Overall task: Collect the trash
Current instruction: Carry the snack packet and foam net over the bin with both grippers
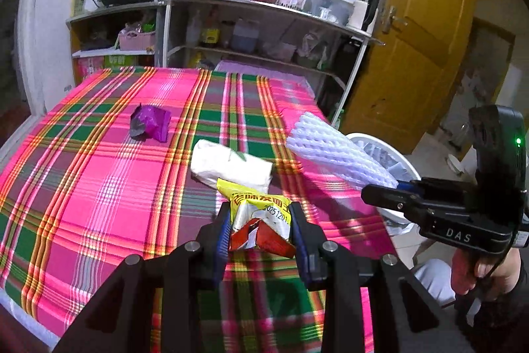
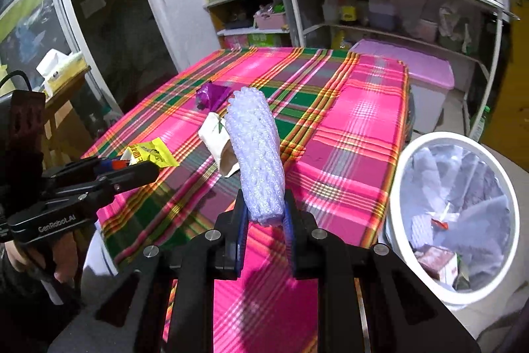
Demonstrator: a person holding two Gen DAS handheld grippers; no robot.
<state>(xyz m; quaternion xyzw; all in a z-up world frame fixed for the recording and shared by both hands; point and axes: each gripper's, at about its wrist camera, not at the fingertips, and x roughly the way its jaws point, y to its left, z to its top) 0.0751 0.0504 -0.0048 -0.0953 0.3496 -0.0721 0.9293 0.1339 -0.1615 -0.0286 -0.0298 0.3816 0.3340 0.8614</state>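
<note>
The left gripper [image 1: 259, 229] clamps a yellow snack wrapper [image 1: 261, 220] above the plaid counter [image 1: 99, 187]. The right gripper [image 2: 264, 217] clamps a white foam net [image 2: 256, 157] beside the white trash bin [image 2: 502, 187]. A purple wrapper [image 1: 150, 123] and white packet [image 1: 231, 166] lie on the counter.

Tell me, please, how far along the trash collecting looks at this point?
Some trash already lies in the white bin. In hand: the left gripper is shut on a yellow snack wrapper, and the right gripper is shut on a white foam net, both not yet over the bin. Left on the plaid tablecloth: a purple wrapper and a white paper packet.
</note>
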